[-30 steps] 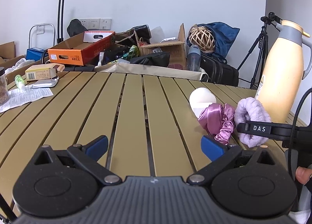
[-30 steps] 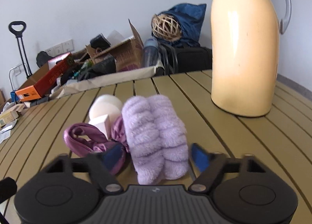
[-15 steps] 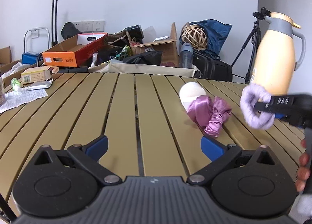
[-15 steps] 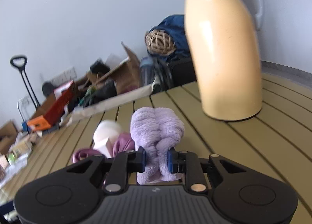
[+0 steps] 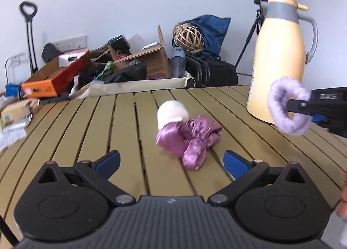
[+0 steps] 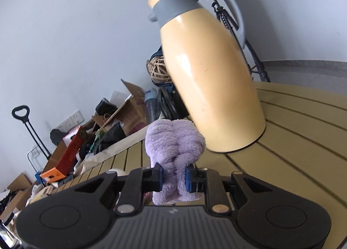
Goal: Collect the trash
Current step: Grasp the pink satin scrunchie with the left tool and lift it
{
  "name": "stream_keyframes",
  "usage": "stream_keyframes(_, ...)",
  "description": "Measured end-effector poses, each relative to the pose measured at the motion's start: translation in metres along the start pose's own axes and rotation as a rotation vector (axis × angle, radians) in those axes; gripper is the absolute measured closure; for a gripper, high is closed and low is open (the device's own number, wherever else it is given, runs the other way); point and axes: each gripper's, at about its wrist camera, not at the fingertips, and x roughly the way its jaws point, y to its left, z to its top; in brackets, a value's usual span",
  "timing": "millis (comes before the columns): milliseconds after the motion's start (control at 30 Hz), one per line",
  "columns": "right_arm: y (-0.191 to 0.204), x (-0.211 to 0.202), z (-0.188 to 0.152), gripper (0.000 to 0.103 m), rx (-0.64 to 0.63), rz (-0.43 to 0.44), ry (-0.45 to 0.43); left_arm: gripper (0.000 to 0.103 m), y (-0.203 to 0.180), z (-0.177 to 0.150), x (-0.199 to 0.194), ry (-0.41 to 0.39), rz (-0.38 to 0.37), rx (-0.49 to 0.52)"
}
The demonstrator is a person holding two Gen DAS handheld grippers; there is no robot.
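A fluffy lilac scrunchie (image 6: 173,151) is pinched between the blue pads (image 6: 159,176) of the right gripper (image 6: 173,178), held in the air above the slatted table (image 5: 130,131). The grip is on the lower part of the loop, so most of the soft ring bulges up and forward past the fingers; this looks like a carry hold. In the left view the same scrunchie (image 5: 286,105) hangs as an open ring off the gripper's tip, clear of the tabletop.

Just behind it stands a tall cream thermos (image 6: 208,71), upright on the table and close to the scrunchie. It is the nearest thing to bump, so any sweep to the right looks tight.

The left gripper (image 5: 171,160) hovers low over the table with its jaws spread wide, holding nothing. Right ahead of it lies a crumpled pink satin scrunchie (image 5: 190,136), touching a white rounded object (image 5: 171,112) behind it.

The slats left of these are bare, giving free room. Beyond the far edge sit boxes (image 5: 54,75) and bags.
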Motion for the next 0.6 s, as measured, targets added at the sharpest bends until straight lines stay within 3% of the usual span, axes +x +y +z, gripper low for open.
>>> stream_keyframes(200, -0.017, -0.009, 0.01, 0.085, 0.044, -0.009, -0.029, 0.0, -0.021, 0.015, 0.046, 0.056, 0.032, 0.021)
stream_keyframes(333, -0.027, -0.014, 0.013, 0.085, 0.068, -0.01, -0.043, 0.0, -0.026, 0.023, 0.077, 0.135, 0.027, 0.03)
stream_keyframes(600, -0.037, -0.017, 0.012, 0.085, 0.103, 0.0, -0.041, 0.0, -0.038, 0.028, 0.111, 0.205, 0.074, 0.075)
